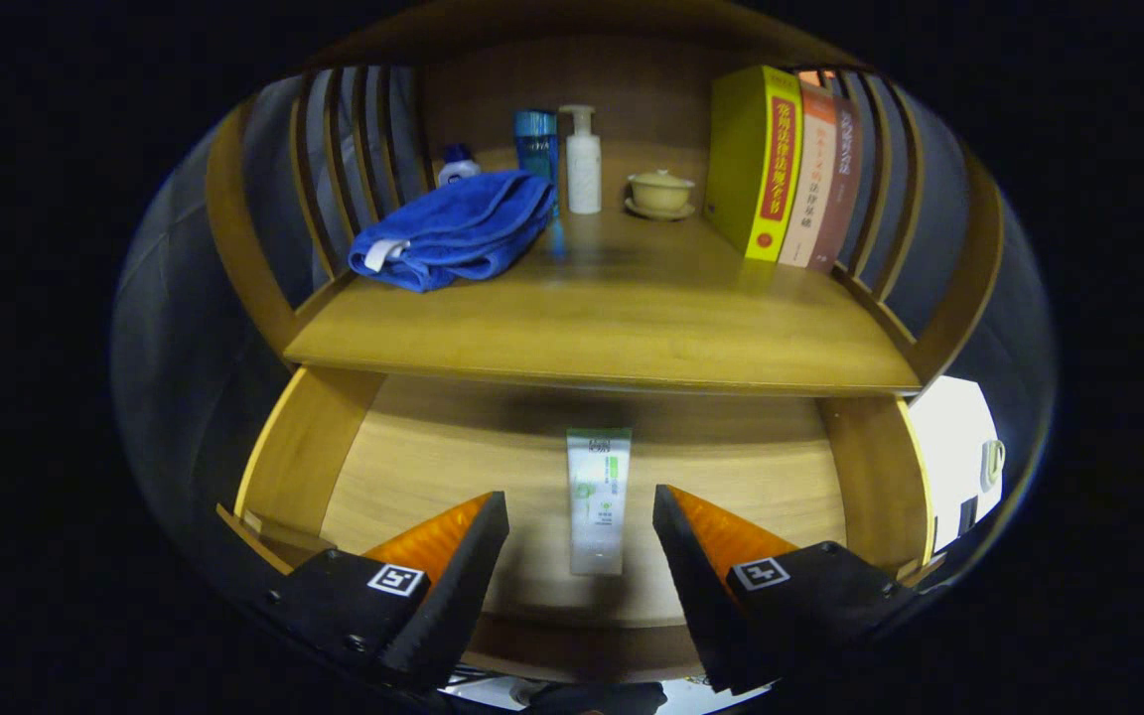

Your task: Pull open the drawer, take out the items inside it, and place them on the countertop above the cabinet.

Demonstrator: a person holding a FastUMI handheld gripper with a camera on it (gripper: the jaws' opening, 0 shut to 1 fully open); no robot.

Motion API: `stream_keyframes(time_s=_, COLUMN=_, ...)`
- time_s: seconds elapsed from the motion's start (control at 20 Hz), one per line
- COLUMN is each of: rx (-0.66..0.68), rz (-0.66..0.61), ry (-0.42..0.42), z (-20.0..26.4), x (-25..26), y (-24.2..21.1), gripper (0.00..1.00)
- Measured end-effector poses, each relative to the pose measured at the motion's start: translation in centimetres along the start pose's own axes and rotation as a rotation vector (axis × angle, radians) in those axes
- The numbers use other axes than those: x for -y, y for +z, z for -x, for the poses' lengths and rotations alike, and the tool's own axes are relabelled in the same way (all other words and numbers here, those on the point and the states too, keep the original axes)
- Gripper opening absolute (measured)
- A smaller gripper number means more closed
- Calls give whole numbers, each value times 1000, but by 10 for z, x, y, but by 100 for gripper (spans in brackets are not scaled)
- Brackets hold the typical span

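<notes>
Drawer (383, 447) pulled open. Gripper (580, 521) jaws spread wide and empty, straddling the tube (599, 497) lying flat between them, lined up for pickup. Worktop (622, 328) beyond has room.

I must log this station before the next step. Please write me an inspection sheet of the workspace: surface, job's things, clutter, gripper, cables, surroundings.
Surface: wooden countertop above the drawer, bare along its front part.
Job's things: drawer pulled open; one white and green tube lies flat inside, lengthwise.
Clutter: on the countertop, a folded blue towel, a blue bottle, a white pump bottle, a lidded cup on a saucer, and three upright books; a small blue-capped bottle behind the towel.
Gripper: gripper open, fingers either side of the tube, not pressing on it.
Cables: nothing seen.
Surroundings: wooden slatted side rails at both ends of the countertop.
</notes>
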State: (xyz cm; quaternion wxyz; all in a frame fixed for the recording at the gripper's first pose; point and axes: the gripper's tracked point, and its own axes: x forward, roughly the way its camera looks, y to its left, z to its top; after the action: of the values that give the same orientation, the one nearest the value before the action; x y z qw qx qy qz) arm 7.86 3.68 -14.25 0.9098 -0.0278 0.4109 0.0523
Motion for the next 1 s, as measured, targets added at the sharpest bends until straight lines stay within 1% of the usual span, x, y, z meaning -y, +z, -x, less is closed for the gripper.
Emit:
stream_keyframes(time_s=0.1, rx=-73, rz=-1, ry=1, z=-16, x=1, y=-9, gripper=97)
stream_keyframes(time_s=0.25, rx=-135, rz=-10, ry=-8, z=-38, x=4, y=-14, gripper=97)
stream_keyframes(time_s=0.4, rx=-212, rz=-27, ry=14, z=-53, x=1, y=-24, gripper=97)
stream_keyframes(time_s=0.65, rx=-287, rz=-31, ry=28, z=-64, x=0, y=-35, gripper=97)
stream_keyframes(time_s=0.9, rx=-325, rz=-15, ry=18, z=-69, x=-1, y=-40, gripper=97)
stream_keyframes(time_s=1.0, rx=-331, rz=-9, ry=2, z=-73, x=1, y=-40, gripper=78)
